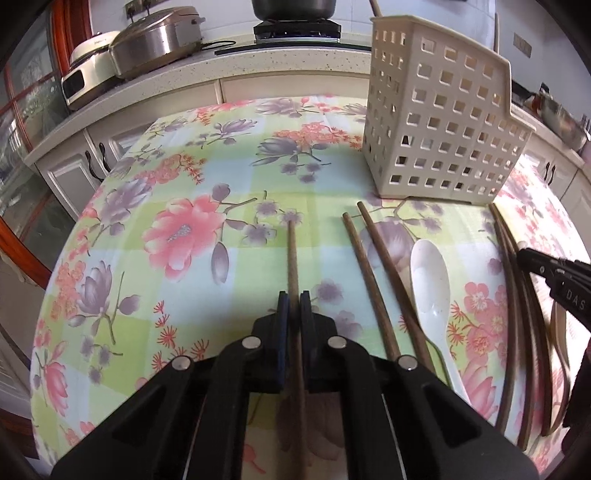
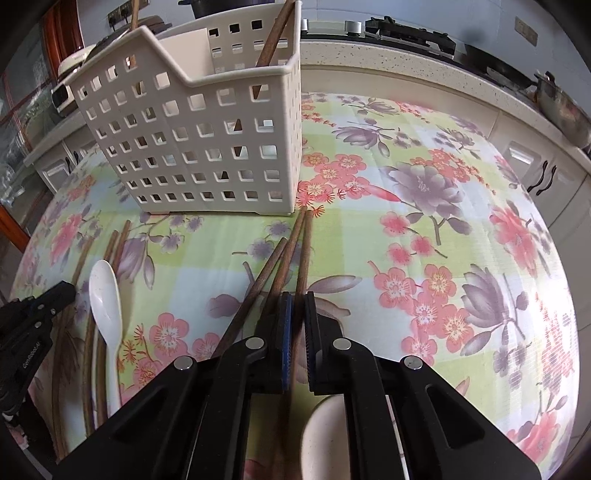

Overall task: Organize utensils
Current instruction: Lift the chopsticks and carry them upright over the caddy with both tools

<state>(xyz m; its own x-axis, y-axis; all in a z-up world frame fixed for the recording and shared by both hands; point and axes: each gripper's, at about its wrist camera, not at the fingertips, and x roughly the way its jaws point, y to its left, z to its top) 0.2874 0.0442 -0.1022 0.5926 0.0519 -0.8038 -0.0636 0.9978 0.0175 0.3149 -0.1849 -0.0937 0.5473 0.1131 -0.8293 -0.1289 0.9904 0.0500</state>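
My left gripper [image 1: 294, 299] is shut on a single brown chopstick [image 1: 293, 251] that lies on the floral tablecloth [image 1: 192, 236], pointing away from me. Two more chopsticks [image 1: 373, 273] and a white plastic spoon [image 1: 430, 280] lie to its right. Behind them stands a cream perforated utensil basket [image 1: 443, 122]. My right gripper [image 2: 298, 299] is shut on one chopstick [image 2: 306, 251] of a small bundle in front of the basket [image 2: 192, 136]. The basket holds a brown chopstick [image 2: 275, 40]. In the left wrist view the right gripper [image 1: 528, 258] sits over several chopsticks [image 1: 511, 302] at the right edge.
A cream rounded object [image 2: 325, 435] lies under the right gripper. The left gripper [image 2: 55, 295] shows beside the spoon [image 2: 105, 295]. A counter behind the table carries a steel cooker [image 1: 155, 40], a stove [image 1: 295, 27] and pans [image 2: 561, 107].
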